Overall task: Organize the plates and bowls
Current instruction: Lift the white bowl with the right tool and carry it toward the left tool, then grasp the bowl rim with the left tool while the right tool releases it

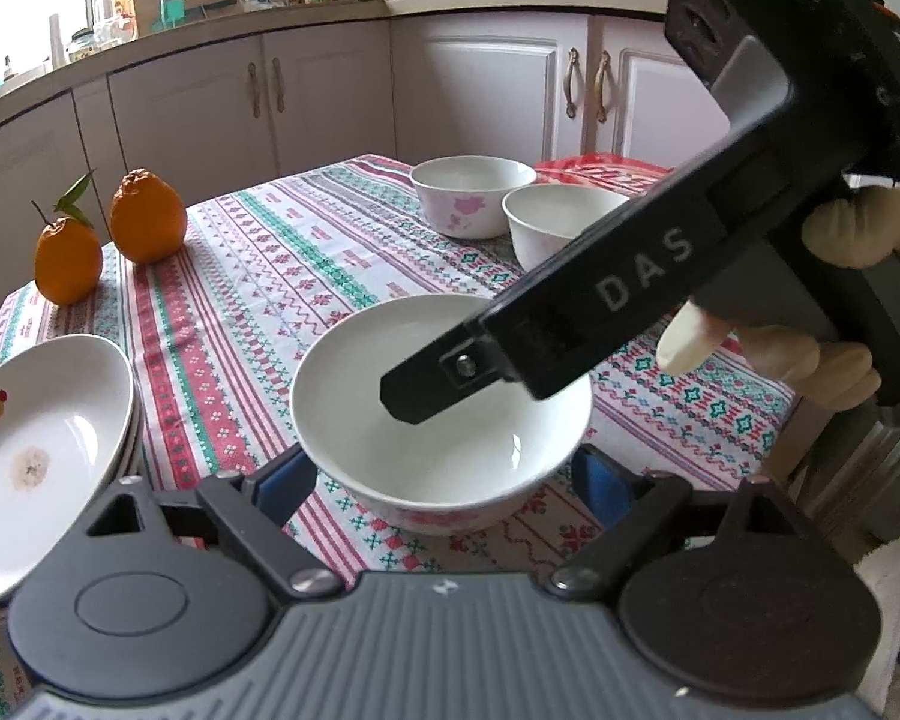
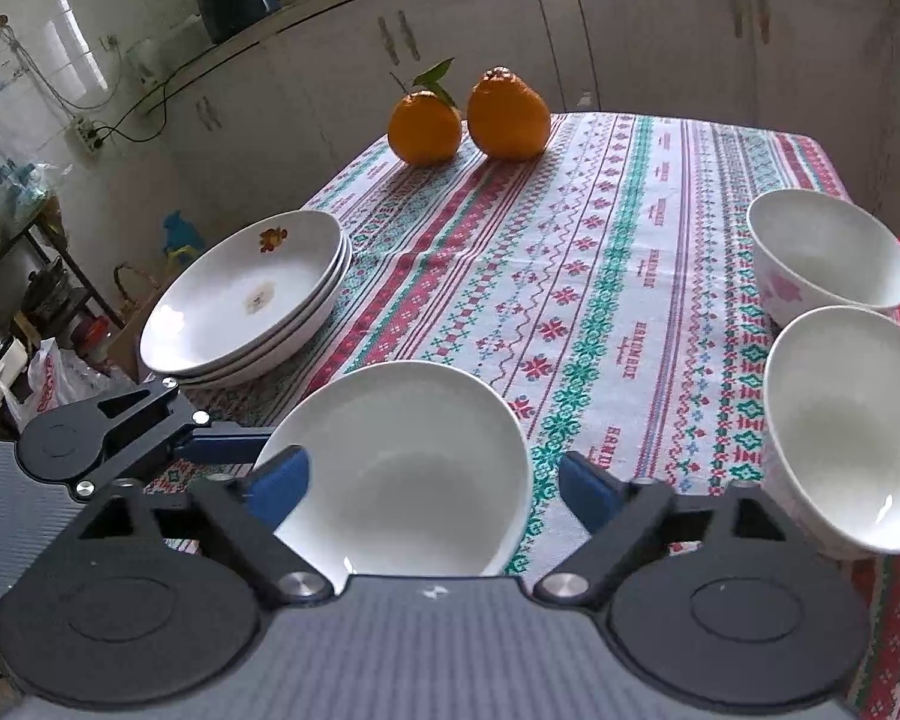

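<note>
A white bowl (image 1: 450,438) (image 2: 408,468) stands on the patterned tablecloth (image 1: 258,276), close in front of both grippers. My left gripper (image 1: 441,480) is open, its blue pads on either side of the bowl's body. My right gripper (image 2: 435,489) is open too. One of its fingers (image 1: 426,384) hangs over the bowl's inside, and the other stands outside the rim. Two more white bowls, one with pink flowers (image 1: 465,195) (image 2: 828,258) and one plain (image 1: 561,222) (image 2: 846,432), stand side by side further off. A stack of shallow white plates (image 1: 42,438) (image 2: 246,294) sits at the table's left edge.
Two oranges (image 1: 147,216) (image 2: 510,114) stand at the far left corner of the table. A gloved hand (image 1: 840,300) holds the right gripper. A red cloth (image 1: 600,171) lies behind the two bowls. Kitchen cabinets (image 1: 330,96) run behind the table.
</note>
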